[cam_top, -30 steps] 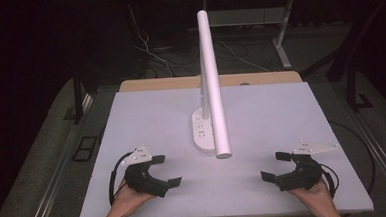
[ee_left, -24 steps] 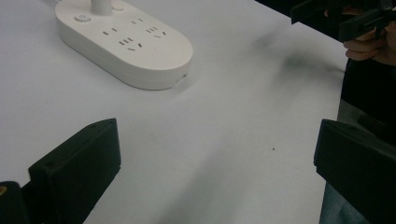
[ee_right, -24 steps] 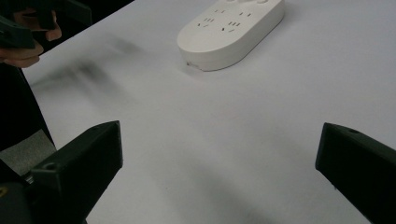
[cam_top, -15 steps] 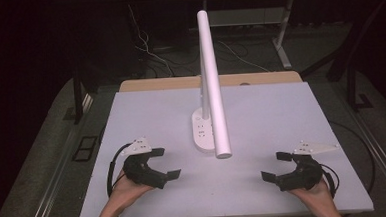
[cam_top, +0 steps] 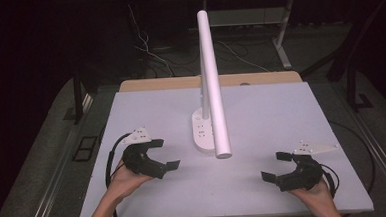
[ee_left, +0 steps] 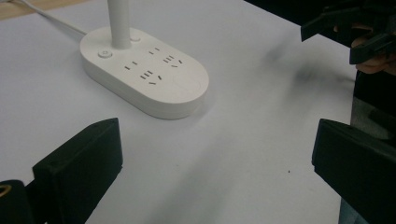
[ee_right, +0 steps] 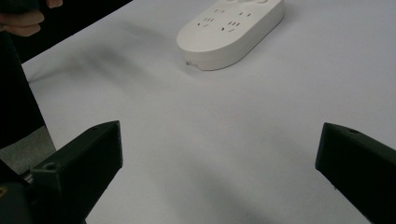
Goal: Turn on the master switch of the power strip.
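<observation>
Left gripper (cam_top: 164, 154) shifted up and inward toward lamp base (cam_top: 203, 132) on worktop (cam_top: 271, 114), jaws wide open, empty. Right gripper (cam_top: 276, 166) unmoved, jaws open too; probably start of reach for lamp.

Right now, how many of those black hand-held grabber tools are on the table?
2. The left gripper is held near the table's front left, the right gripper near its front right; the white lamp base stands between them, farther back.

white desk lamp (cam_top: 211, 87) upright mid-table, oval socket base (cam_top: 200, 132).
</observation>
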`<state>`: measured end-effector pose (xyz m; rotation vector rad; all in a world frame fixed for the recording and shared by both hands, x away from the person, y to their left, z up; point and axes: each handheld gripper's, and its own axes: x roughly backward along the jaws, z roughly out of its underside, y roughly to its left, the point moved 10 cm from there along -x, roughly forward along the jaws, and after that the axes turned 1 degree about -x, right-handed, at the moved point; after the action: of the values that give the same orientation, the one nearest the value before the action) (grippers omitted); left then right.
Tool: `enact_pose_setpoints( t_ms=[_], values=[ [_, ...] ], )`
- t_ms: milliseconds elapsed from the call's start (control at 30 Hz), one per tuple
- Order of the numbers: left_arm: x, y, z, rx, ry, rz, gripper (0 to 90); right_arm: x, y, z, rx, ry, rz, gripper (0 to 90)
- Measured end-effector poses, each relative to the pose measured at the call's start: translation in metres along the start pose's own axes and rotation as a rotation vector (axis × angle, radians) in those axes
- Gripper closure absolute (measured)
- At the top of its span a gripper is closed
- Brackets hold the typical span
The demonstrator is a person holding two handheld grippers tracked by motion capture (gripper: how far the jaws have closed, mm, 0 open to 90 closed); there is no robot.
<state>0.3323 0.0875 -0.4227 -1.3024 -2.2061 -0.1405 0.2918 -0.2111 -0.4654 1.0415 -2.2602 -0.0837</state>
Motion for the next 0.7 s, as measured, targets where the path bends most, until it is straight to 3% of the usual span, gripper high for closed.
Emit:
enact_pose_setpoints(
  t_ms=[700],
  values=[
    [-0.013, 0.018, -0.026, -0.035, 0.059, -0.005, 1.4, 0.000, -0.001, -0.001, 0.010, -0.004, 0.001, 0.1]
  ],
)
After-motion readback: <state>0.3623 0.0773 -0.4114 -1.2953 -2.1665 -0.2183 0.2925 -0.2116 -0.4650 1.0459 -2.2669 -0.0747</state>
